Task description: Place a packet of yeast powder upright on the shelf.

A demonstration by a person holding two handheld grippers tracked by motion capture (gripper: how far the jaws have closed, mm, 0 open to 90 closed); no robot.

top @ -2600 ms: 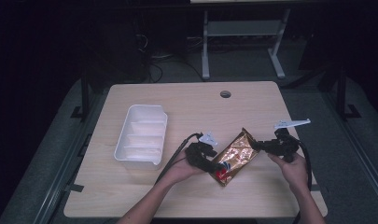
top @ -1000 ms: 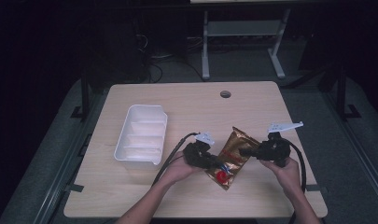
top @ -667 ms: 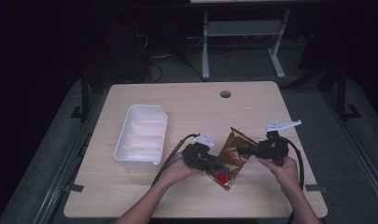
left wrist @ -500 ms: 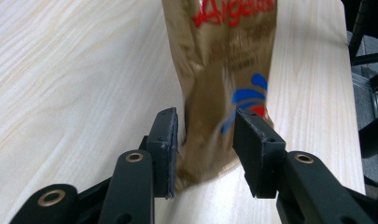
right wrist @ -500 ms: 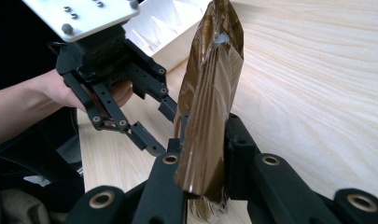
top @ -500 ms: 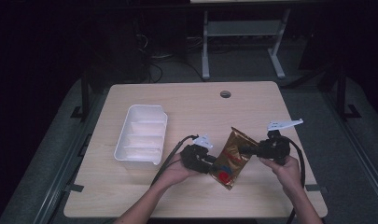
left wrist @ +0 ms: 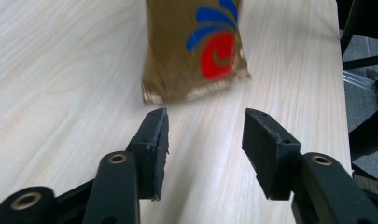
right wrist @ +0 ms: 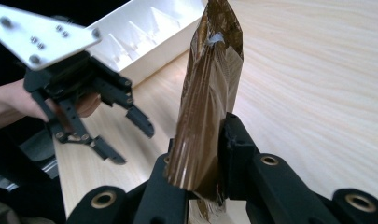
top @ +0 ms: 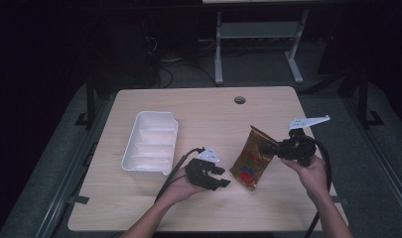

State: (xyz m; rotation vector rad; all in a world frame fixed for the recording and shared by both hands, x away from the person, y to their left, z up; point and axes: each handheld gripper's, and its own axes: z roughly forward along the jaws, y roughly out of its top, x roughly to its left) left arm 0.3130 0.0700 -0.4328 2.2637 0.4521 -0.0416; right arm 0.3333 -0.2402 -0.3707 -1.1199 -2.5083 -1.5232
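Above the table (top: pixel 198 106), right gripper (top: pixel 273 148) jaws clamp the unreadable brown packet (top: pixel 250 157); left gripper (top: pixel 223 179) jaws just opened, empty.

Pale wood-grain worktop (top: pixel 198 106), rectangular; round cable hole (top: pixel 239 99) near far edge (centre-right); white plastic tray (top: pixel 150 143) with ribbed compartments lies directly on the left half, long side running front to back.

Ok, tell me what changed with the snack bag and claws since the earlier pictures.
The left claw has just opened and let go of the gold snack bag. The right claw closed on it and lifted its upper end off the table. The white tray stayed put.
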